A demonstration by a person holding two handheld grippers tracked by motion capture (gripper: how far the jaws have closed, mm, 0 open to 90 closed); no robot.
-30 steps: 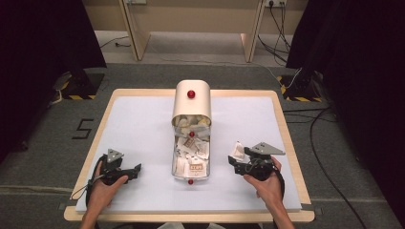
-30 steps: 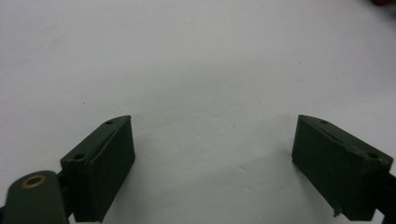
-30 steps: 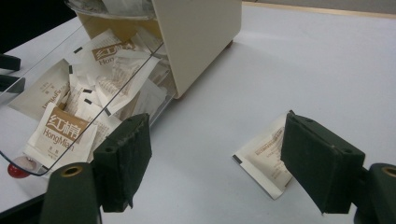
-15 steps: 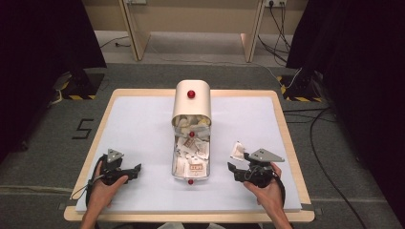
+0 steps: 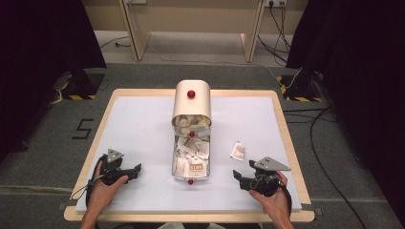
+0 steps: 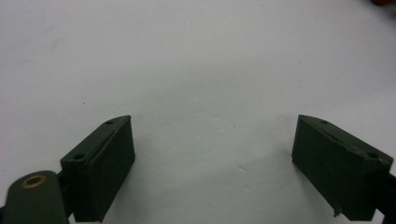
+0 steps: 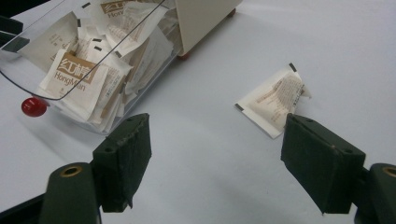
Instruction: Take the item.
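High view. Counter (image 5: 143,124), white top. At its centre a box (image 5: 191,102), cream, with a red knob on its lid; its clear drawer (image 5: 190,164) is pulled out toward the person and heaped with sachets. One loose sachet (image 5: 237,150) lies flat on the counter just right of the drawer. Right tongs (image 5: 244,175) rest near-side of that sachet, apart from it. Left tongs (image 5: 133,170) rest left of the drawer, well apart from it.

Left gripper view. Left tongs (image 6: 212,158) spread wide, holding nothing; bare counter between the jaws.

Right gripper view. Right tongs (image 7: 215,158) spread wide, holding nothing. The sachet (image 7: 273,100) lies just beyond the right jaw, off the centre line. The drawer (image 7: 93,60) stands to the left, a red knob (image 7: 33,106) at its front.

Risks, as judged.
- Sachet off-centre: closing from here would likely catch one corner only, or nothing.
- Sachet flat and thin: the jaws may slide over it or push it along the smooth counter, away from the drawer.
- A weak corner pinch may let it swing and drop short of the drawer.
- Drawer heaped to the rim: a sachet set on top may slip off, or the left jaw may knock others out.
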